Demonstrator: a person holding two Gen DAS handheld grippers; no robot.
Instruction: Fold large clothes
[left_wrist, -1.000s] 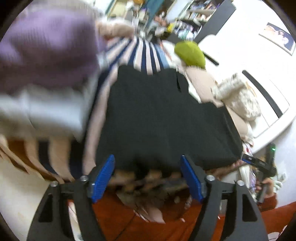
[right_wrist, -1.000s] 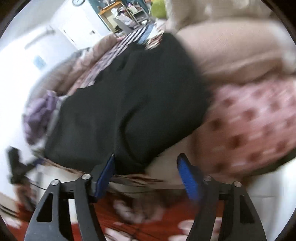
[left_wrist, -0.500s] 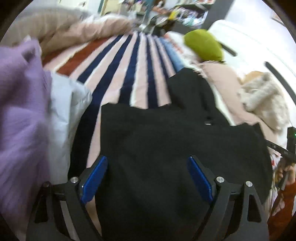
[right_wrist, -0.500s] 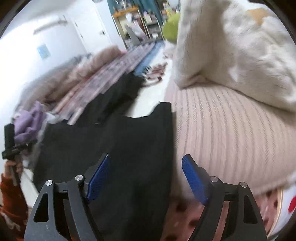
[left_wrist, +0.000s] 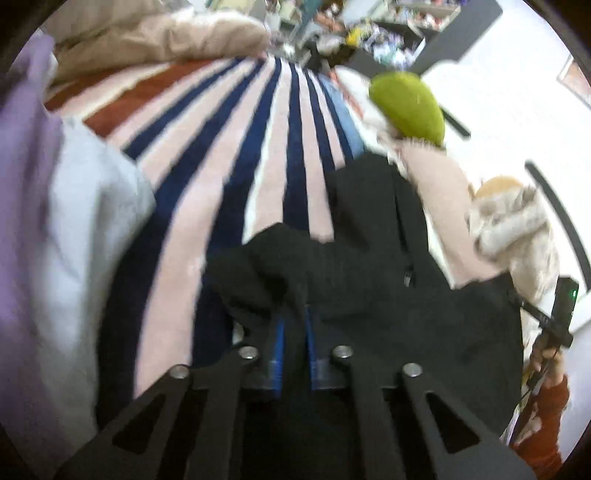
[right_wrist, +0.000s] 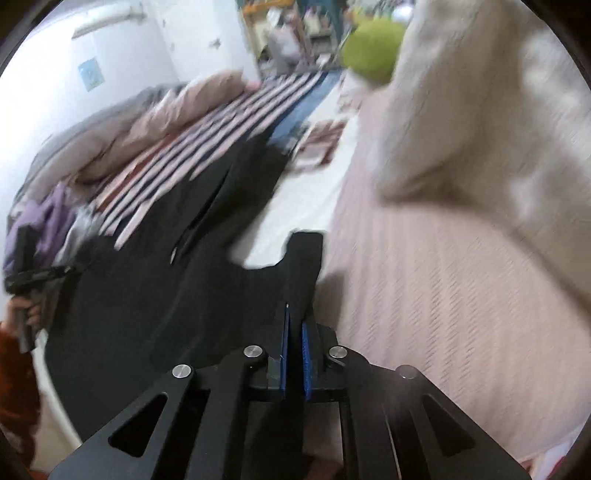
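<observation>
Black garment (left_wrist: 388, 295) on navy-and-pink striped blanket (left_wrist: 229, 155); green cushion (left_wrist: 406, 103).

White walls (right_wrist: 122, 48) enclose the room. A striped bedspread (left_wrist: 229, 155) covers the bed. Cluttered shelving (left_wrist: 402, 18) stands at the far end. A framed picture (left_wrist: 576, 79) hangs on the wall.

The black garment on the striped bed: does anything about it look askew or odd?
Yes. The black fabric garment lies uneven: near the left gripper its edge is bunched into a lump, and at the right gripper a narrow flap sticks up. Both grippers are shut on it.
</observation>
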